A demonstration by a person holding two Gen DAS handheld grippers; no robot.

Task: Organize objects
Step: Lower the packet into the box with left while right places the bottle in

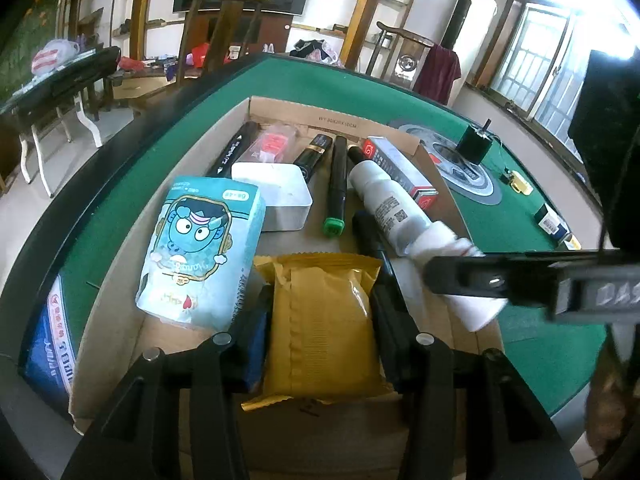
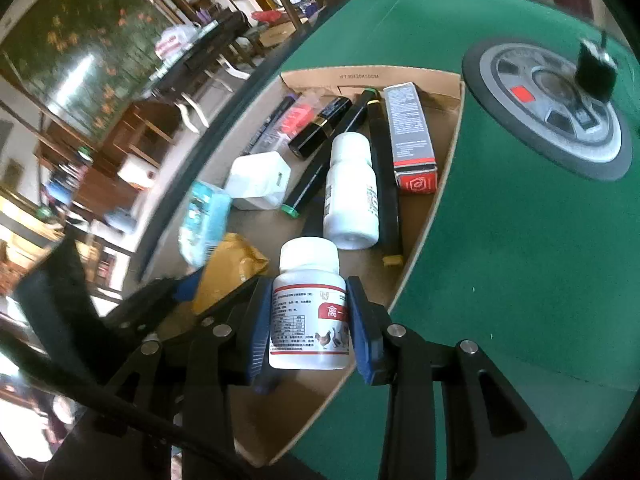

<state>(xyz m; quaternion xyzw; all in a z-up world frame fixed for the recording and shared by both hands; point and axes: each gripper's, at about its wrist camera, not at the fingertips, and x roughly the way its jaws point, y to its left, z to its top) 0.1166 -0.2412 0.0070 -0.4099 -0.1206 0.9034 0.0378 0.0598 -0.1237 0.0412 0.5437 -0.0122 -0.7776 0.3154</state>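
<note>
A shallow cardboard box (image 1: 320, 114) sits on the green table. My left gripper (image 1: 320, 312) is shut on a yellow snack packet (image 1: 324, 320) low over the box's near end. My right gripper (image 2: 310, 320) is shut on a white pill bottle (image 2: 309, 312) with a red-edged label, held upright over the box's right part (image 2: 448, 160). In the left wrist view that bottle (image 1: 456, 276) and the right gripper's finger (image 1: 492, 280) reach in from the right. A second white bottle (image 2: 352, 192) lies in the box, also seen in the left wrist view (image 1: 394, 204).
In the box: a blue tissue pack (image 1: 200, 248), a white charger block (image 1: 276, 194), markers (image 1: 336, 184), a black lipstick (image 1: 314, 154), a red-grey carton (image 1: 400, 168). On the table: a round grey panel (image 2: 548, 108), a small black block (image 1: 474, 142) and small boxes (image 1: 554, 224).
</note>
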